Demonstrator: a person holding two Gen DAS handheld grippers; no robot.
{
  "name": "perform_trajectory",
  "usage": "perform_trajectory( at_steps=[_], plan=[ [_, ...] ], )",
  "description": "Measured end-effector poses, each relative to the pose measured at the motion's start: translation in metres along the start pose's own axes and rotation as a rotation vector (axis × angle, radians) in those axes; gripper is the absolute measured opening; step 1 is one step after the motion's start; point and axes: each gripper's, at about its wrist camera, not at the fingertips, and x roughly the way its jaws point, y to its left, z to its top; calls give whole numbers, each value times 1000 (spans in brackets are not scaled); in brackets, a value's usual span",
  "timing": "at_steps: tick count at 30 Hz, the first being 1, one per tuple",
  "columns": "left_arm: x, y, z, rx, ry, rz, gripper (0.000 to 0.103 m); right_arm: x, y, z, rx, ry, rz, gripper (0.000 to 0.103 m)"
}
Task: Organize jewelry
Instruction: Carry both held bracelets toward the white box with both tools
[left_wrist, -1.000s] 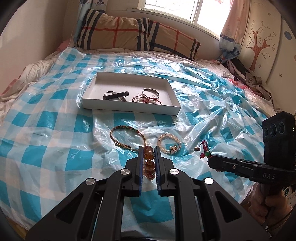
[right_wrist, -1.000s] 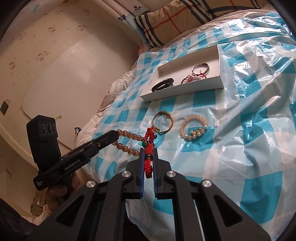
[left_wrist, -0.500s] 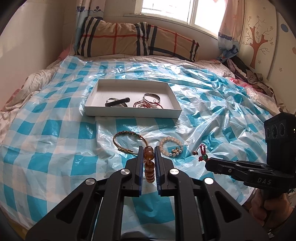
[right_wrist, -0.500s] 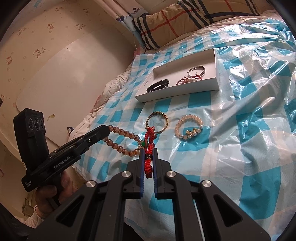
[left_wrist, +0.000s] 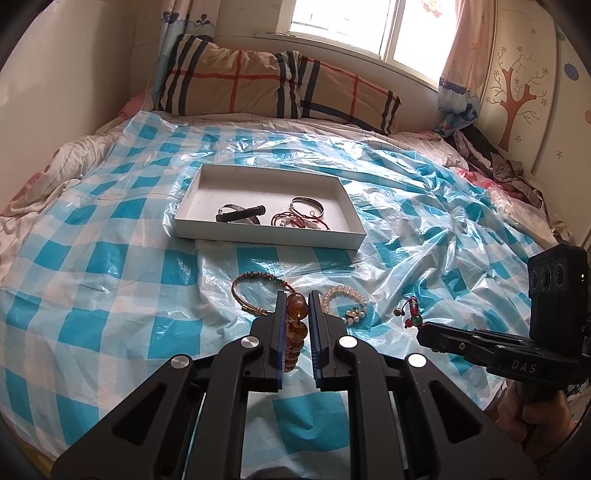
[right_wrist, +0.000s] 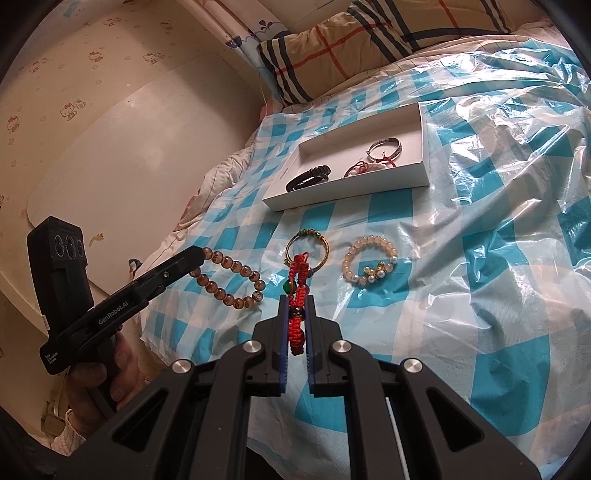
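My left gripper (left_wrist: 295, 299) is shut on an amber bead bracelet (left_wrist: 296, 314), held above the bed; the bracelet also shows in the right wrist view (right_wrist: 229, 280), hanging from the left gripper (right_wrist: 197, 254). My right gripper (right_wrist: 295, 302) is shut on a red braided bracelet (right_wrist: 298, 295) with a green bead; it shows in the left wrist view (left_wrist: 413, 314) too. A white tray (left_wrist: 266, 236) lies further up the bed with a black bracelet (left_wrist: 240, 214), a silver bangle (left_wrist: 307, 205) and a red string bracelet (left_wrist: 295, 221). A gold bangle (left_wrist: 255, 291) and a pearl bracelet (left_wrist: 345, 302) lie loose before it.
A blue-and-white checked plastic sheet (left_wrist: 110, 266) covers the bed. A plaid pillow (left_wrist: 273, 88) lies at the head under the window. A pile of clothes (left_wrist: 498, 162) sits at the right edge. A pale board (right_wrist: 110, 147) leans beside the bed on the left.
Both grippers have lifted and pulled back slightly with their bracelets. The amber bracelet now hangs free in a loop from the left gripper. The tray and loose bracelets have not moved.
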Motion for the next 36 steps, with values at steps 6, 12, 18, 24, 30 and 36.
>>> perform_trajectory(
  at_steps=[6, 12, 18, 24, 30, 36],
  plan=[
    [-1, -1, 5, 5, -10, 7, 11, -2, 13, 10, -38, -15, 15, 9],
    [1, -6, 6, 18, -15, 8, 11, 0, 22, 18, -56, -19, 40, 9],
    [2, -9, 10, 24, -25, 10, 11, 4, 23, 26, -62, -23, 49, 9],
    [4, -8, 15, 20, -39, 9, 11, 7, 23, 34, -72, -25, 53, 9],
    [7, -3, 25, 14, -63, 5, 11, 12, 23, 45, -88, -31, 47, 9],
    [9, -1, 40, 12, -93, 0, 11, 18, 21, 56, -98, -39, 48, 9]
  ],
)
